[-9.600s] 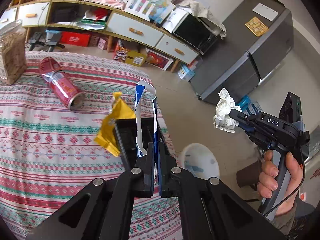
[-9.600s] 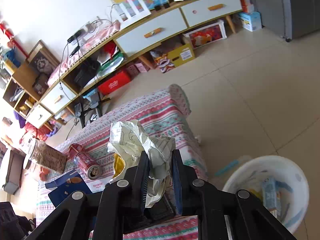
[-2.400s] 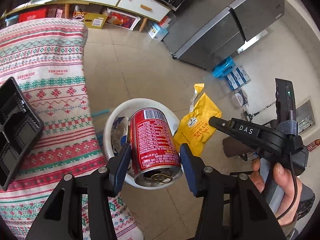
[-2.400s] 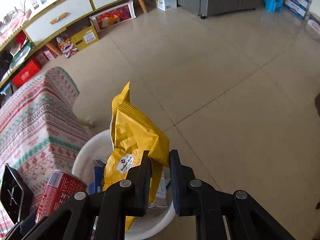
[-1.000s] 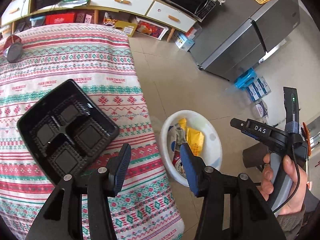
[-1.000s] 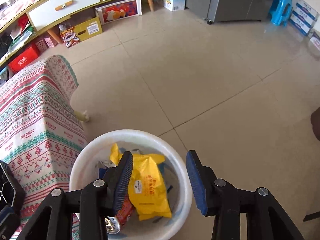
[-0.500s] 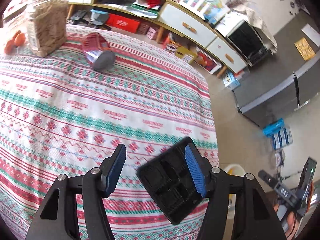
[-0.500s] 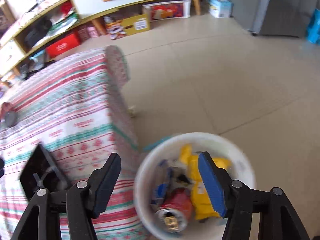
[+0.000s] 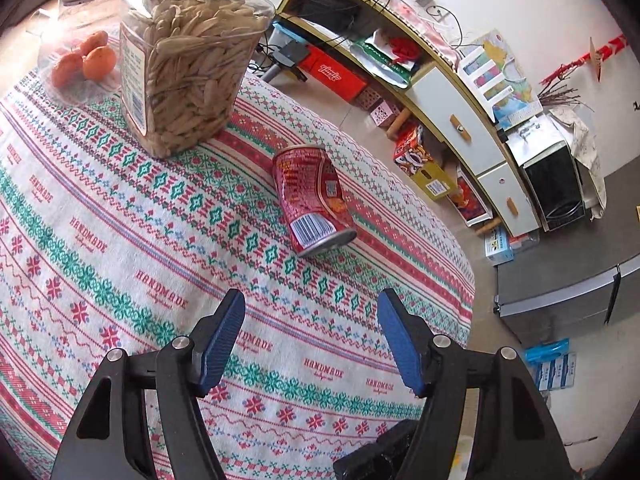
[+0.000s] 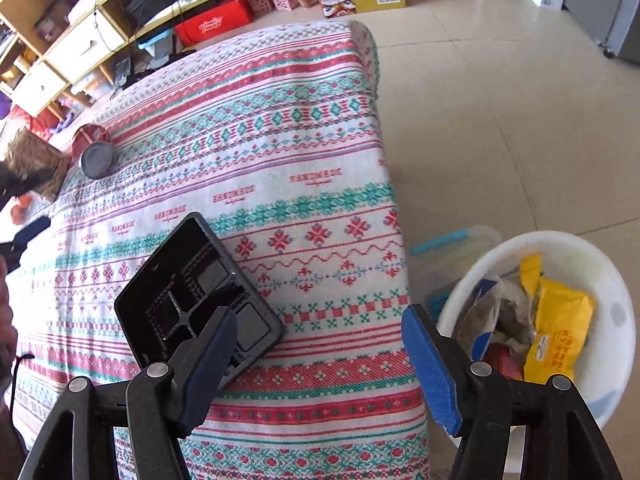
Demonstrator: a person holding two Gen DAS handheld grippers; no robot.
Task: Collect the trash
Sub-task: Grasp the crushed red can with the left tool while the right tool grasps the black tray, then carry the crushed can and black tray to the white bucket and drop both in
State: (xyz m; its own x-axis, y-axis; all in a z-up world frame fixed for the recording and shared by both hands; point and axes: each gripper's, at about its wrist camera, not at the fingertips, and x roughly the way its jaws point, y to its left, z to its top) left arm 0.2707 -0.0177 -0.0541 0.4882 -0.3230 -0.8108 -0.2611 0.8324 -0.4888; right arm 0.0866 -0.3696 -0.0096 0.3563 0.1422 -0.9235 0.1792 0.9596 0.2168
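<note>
Beige tile floor [image 10: 500,120]; low shelf unit [image 9: 452,116]; white wall [image 9: 552,8].

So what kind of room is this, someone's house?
Most likely a lived-in home, a living or dining room. A table under a patterned cloth holds a jar of seeds and oranges, a low cabinet runs along the wall, and a microwave sits by it.
</note>
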